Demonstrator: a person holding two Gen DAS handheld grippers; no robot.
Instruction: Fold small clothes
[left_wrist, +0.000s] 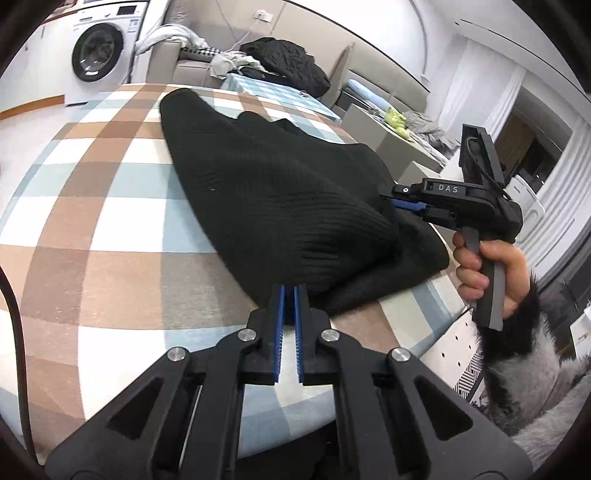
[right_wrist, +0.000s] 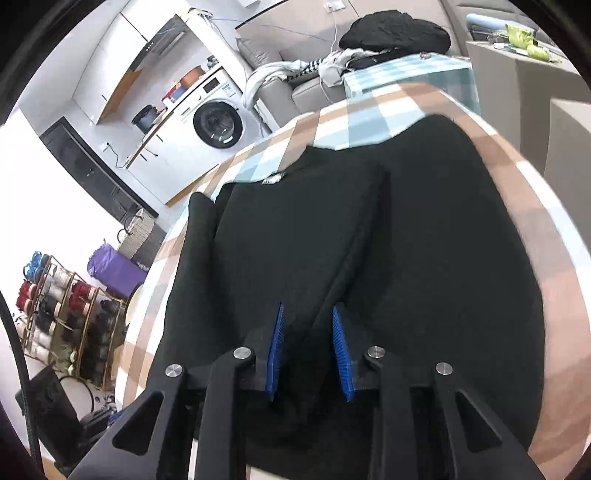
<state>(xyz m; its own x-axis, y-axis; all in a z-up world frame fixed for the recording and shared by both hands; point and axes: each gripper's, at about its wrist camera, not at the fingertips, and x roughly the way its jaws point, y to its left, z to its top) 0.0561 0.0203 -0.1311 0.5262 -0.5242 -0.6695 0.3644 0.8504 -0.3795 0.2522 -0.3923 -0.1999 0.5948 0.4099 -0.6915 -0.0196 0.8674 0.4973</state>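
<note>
- Closest to the lens in the left wrist view is the left gripper (left_wrist: 290, 295): its 2 blue pads are squeezed together with only a thin slit between them, and the tips sit right at the near edge of the black knit sweater (left_wrist: 280, 206). Can't really tell if any fabric is pinched in there, since the tips just meet the hem.
- The sweater lies on a table with a checked cloth (left_wrist: 110, 206) in tan, white and pale blue. It's bunched toward the right edge of the table, partly folded over itself, with a ribbed cuff or hem facing the camera.
- The right gripper (left_wrist: 397, 201) comes in from the right edge of the table, with its blue tips buried in the side of the sweater. A hand (left_wrist: 484, 269) in a fuzzy grey and black sleeve holds its handle.
- From the right wrist view, the right gripper (right_wrist: 308, 347) has its jaws parted, with a raised fold of the sweater (right_wrist: 406, 240) running up between the pads. The pads don't look pressed onto it, so I'd call it let go.
- In that view the sweater is spread over most of the table (right_wrist: 546, 206), with a small white tag near its far edge.
- Background: a washing machine (left_wrist: 98, 53), and a grey sofa (left_wrist: 192, 62) piled with clothes.
</note>
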